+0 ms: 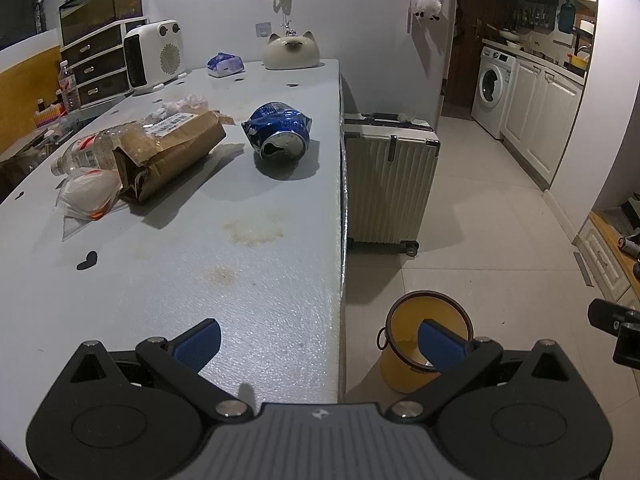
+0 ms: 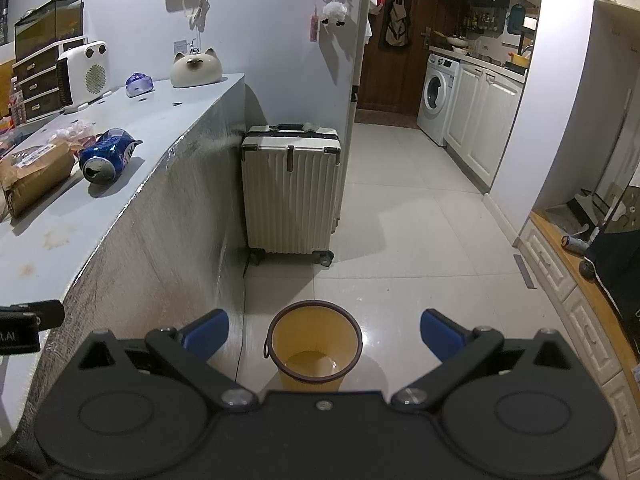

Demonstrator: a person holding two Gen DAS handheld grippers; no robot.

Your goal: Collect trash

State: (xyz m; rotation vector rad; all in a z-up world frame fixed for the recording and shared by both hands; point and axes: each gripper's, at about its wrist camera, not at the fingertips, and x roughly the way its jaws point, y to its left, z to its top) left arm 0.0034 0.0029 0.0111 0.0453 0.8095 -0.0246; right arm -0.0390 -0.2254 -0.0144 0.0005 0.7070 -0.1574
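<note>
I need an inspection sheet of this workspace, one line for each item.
Surface: grey table, stained.
Job's things: crushed blue can, brown paper package, plastic bottle and plastic bag lie on the table; yellow bin stands on the floor, looks empty.
Clutter: heater, cat-shaped ornament, drawer unit.
Grippers: left gripper and right gripper open, holding nothing.
Cables: nothing seen.
Surroundings: suitcase, washing machine.

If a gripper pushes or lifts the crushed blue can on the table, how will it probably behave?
The blue can is badly dented, so it probably will not roll freely; a push would more likely make it slide or wobble. It looks thin-walled and probably empty, so likely light. Its crumpled metal may give further under the pads of the left gripper.
</note>
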